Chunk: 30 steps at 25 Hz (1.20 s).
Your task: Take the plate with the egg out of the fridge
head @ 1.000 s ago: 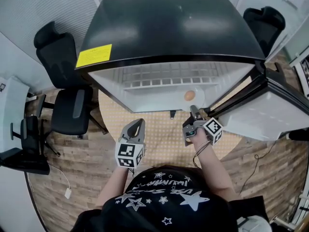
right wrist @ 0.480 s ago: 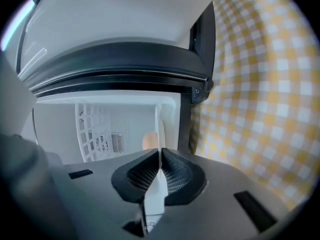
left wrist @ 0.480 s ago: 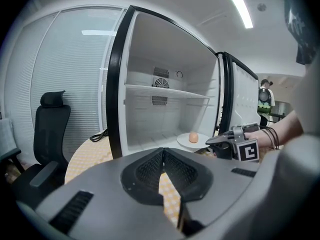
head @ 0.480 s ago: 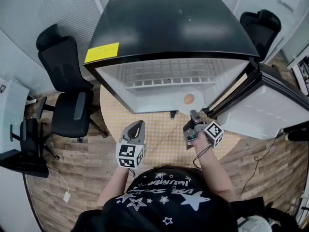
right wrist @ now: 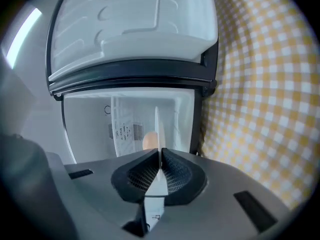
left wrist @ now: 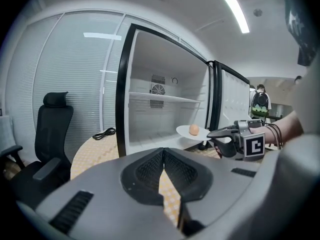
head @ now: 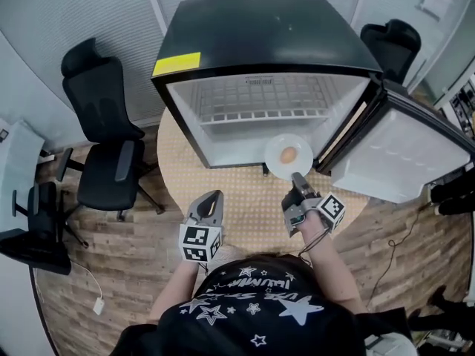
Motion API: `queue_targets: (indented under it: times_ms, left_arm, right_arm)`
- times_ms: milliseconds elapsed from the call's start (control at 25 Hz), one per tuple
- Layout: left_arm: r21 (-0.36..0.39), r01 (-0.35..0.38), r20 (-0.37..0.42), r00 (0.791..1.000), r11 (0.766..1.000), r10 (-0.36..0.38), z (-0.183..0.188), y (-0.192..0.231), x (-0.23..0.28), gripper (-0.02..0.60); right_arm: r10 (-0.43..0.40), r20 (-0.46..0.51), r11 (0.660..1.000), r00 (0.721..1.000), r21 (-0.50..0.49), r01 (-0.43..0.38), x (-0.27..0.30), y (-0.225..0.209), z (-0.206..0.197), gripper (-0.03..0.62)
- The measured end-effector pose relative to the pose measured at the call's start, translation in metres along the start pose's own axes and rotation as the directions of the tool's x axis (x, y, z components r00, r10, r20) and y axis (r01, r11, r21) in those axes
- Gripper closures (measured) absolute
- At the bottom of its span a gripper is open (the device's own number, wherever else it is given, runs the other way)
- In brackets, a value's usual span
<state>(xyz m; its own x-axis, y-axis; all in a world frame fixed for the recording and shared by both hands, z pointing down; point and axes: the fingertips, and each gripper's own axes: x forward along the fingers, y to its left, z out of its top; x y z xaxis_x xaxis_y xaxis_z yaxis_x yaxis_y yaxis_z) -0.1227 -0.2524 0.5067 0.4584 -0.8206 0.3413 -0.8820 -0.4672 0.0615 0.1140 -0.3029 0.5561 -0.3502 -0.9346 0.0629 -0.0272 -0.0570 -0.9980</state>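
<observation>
A white plate point(head: 277, 166) with a brown egg point(head: 288, 155) on it hangs level at the front of the open fridge point(head: 260, 32), low on its right side. My right gripper point(head: 299, 187) is shut on the plate's near rim. In the right gripper view the plate point(right wrist: 157, 121) shows edge-on between the pads of that gripper point(right wrist: 159, 154), with the egg point(right wrist: 149, 140) just to its left. My left gripper point(head: 211, 202) hovers over the table, shut and holding nothing. The left gripper view shows its own closed jaws point(left wrist: 163, 151), the plate point(left wrist: 184, 131), the egg point(left wrist: 193, 129) and the right gripper point(left wrist: 220, 132).
The fridge stands on a round table point(head: 252, 202) with a yellow checked cloth. Its door point(head: 401, 150) hangs open to the right. A wire shelf point(head: 260, 99) crosses the fridge's inside. Black office chairs stand at the left point(head: 111, 162) and far right point(head: 393, 39). A black cable point(left wrist: 104, 133) lies on the table.
The right gripper's jaws have closed on the plate's rim. The plate with the egg has come forward from the fridge floor to its front edge. The left gripper has barely moved.
</observation>
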Motion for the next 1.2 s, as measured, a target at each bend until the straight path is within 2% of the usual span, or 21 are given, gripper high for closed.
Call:
queue_targets:
  times_ms: [400,640,920,1200]
  left_arm:
    - [-0.025,0.037,-0.018,0.999,0.999,-0.038,-0.035,-0.012,-0.06,0.572]
    - [-0.027,0.112,-0.036,0.993,0.993,-0.113,-0.058,-0.031,-0.091,0.572]
    - [-0.021,0.22,-0.084,0.972,0.975,-0.221,-0.091,-0.061,-0.113,0.572]
    - [0.008,0.254,-0.063,0.966,0.967,-0.253,-0.086,-0.08,-0.116,0.572]
  right_arm:
    - [0.001,-0.007,1.0,1.0,-0.002,-0.001,-0.067,0.002,-0.052,0.557]
    - [-0.011,0.023,1.0,1.0,-0.012,0.012,-0.124,0.001,-0.077,0.557]
    - [-0.056,0.061,0.998,0.997,-0.033,0.058,-0.185,-0.01,-0.103,0.557]
    - [-0.041,0.056,0.999,0.998,-0.022,0.042,-0.206,-0.008,-0.116,0.557]
